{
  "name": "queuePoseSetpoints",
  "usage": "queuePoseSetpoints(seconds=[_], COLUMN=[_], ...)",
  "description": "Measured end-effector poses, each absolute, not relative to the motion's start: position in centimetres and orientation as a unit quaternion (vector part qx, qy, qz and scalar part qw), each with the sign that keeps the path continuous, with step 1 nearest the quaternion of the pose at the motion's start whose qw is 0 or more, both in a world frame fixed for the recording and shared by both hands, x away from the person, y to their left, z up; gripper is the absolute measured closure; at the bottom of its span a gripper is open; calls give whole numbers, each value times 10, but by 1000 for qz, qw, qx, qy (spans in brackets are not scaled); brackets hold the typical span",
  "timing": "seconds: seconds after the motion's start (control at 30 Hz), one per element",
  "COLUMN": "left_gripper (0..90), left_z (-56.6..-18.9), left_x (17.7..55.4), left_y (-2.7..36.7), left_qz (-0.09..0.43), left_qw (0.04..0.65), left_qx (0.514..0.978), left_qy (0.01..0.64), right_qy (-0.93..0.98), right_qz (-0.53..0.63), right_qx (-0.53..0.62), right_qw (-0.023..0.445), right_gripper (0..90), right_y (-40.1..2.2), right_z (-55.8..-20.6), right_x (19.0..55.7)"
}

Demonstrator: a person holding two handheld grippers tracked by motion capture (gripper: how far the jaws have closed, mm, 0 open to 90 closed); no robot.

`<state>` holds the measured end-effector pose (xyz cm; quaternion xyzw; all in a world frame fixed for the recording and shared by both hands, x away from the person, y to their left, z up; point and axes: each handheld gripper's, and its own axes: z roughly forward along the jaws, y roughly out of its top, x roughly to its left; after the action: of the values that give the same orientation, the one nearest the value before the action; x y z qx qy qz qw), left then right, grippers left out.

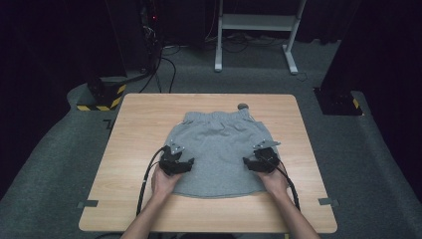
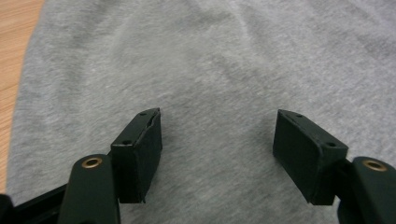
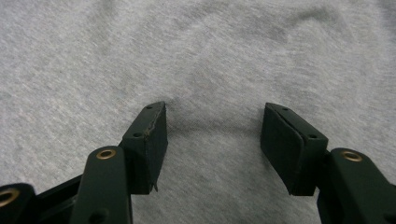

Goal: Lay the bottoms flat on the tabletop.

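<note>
Both the left gripper (image 1: pixel 185 164) and right gripper (image 1: pixel 251 163) hover wide open, gripping nothing, over the flat grey fleece shorts (image 1: pixel 219 144), bare wooden table (image 1: pixel 144 124) all around, though hem contact looks unclear.

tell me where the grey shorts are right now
In the high view the shorts lie flat mid-table, waistband far, with a tool over each side.

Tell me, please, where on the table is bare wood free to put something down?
Bare strips of the table run left and right of the grey shorts, with a narrower band along the far edge, where a small dark knob sits. The near edge is crowded by the forearms. The middle holds the left gripper and right gripper.
</note>
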<state>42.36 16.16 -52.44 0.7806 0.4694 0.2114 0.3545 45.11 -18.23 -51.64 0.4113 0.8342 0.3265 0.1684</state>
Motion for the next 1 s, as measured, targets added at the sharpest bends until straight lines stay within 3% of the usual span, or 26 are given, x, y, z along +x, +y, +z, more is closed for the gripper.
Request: queuePoseSetpoints(seconds=[0.7,1.0], left_gripper=[281,278], left_z=[-515,-506], left_x=[419,415], left_y=[172,174], left_qz=[196,157], left_qw=[350,387], left_qx=[775,763], left_qy=[489,494], right_qy=[827,830], right_qz=[341,342], right_qx=[418,412], right_qw=[158,159], right_gripper=[397,402], right_y=[-190,-192], right_z=[-504,-501], right_x=[443,439])
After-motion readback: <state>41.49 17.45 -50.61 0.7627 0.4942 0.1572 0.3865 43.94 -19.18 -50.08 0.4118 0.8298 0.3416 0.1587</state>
